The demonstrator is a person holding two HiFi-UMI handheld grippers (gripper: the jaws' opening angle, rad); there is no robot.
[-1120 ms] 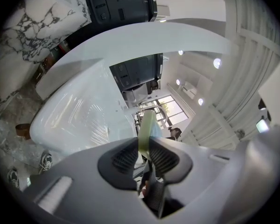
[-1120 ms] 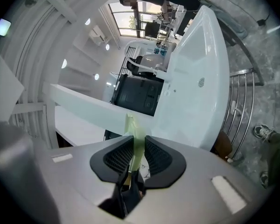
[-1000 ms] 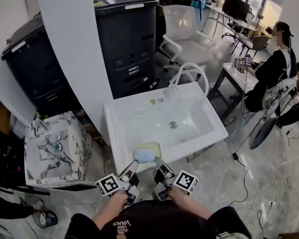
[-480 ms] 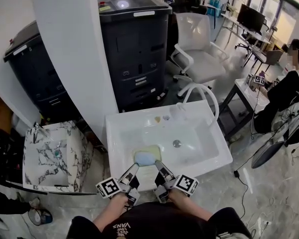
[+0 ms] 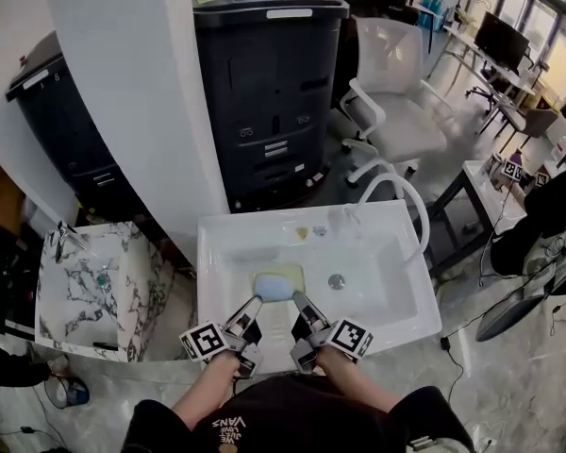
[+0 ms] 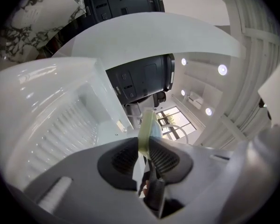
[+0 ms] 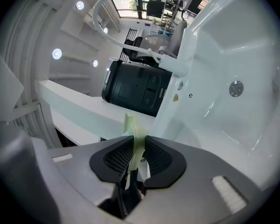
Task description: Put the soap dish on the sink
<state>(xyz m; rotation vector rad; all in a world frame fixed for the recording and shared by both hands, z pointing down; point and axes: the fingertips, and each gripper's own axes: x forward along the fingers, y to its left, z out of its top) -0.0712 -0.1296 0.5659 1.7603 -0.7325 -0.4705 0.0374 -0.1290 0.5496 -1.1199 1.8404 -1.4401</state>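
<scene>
A pale green soap dish [image 5: 278,286] with a blue soap on it hangs over the left part of the white sink's [image 5: 212,253] basin. Both grippers hold it from the near side. My left gripper [image 5: 256,304] is shut on the dish's near left edge, my right gripper [image 5: 299,300] on its near right edge. In the left gripper view the dish's thin rim [image 6: 147,127] stands pinched between the black pads [image 6: 126,158]. The right gripper view shows the same rim [image 7: 132,132] clamped between its pads [image 7: 155,160]. The drain [image 5: 336,280] lies right of the dish.
A curved white faucet [image 5: 401,194] rises at the sink's back right. A marble-patterned basin [image 5: 75,281] stands to the left, a white pillar [image 5: 141,92] and a black cabinet [image 5: 269,74] behind. A white chair [image 5: 396,92] and a seated person [image 5: 557,201] are to the right.
Both grippers have carried the soap dish forward, from above the sink's front rim to over the basin. The head view has shifted closer over the sink.
</scene>
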